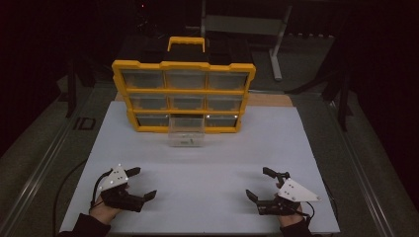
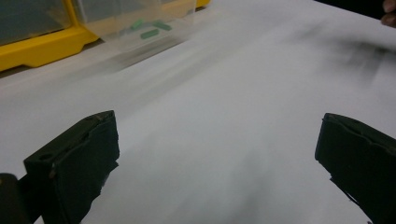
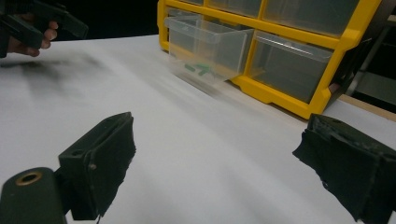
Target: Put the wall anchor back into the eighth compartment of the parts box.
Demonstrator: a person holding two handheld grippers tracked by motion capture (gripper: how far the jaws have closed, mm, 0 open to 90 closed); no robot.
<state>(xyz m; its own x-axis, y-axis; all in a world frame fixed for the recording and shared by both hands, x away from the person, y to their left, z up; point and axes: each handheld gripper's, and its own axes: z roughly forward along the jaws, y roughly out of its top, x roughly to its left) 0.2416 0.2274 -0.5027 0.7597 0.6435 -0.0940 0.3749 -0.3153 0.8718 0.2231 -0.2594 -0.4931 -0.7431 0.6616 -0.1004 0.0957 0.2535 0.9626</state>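
A yellow drawer cabinet (image 1: 184, 94) with clear drawers stands upright at the far side of the white table. Its bottom middle drawer (image 1: 186, 131) is pulled out onto the table and holds small green pieces (image 2: 150, 33), also visible as green pieces (image 3: 200, 69) from the right. My left gripper (image 1: 142, 183) rests at the near left, jaws wide apart, nothing between them. My right gripper (image 1: 260, 183) rests at the near right, open and empty as well. Both point toward the table's middle. The cabinet (image 2: 42, 44) and drawer (image 3: 205, 46) lie well ahead of each gripper.
The white table top (image 1: 207, 163) spreads between the grippers and the cabinet. A metal frame (image 1: 276, 44) stands behind the cabinet in the dark. Grey floor and rails run along both table sides. The other hand (image 3: 32, 32) with its gripper appears at the far left of the right gripper view.
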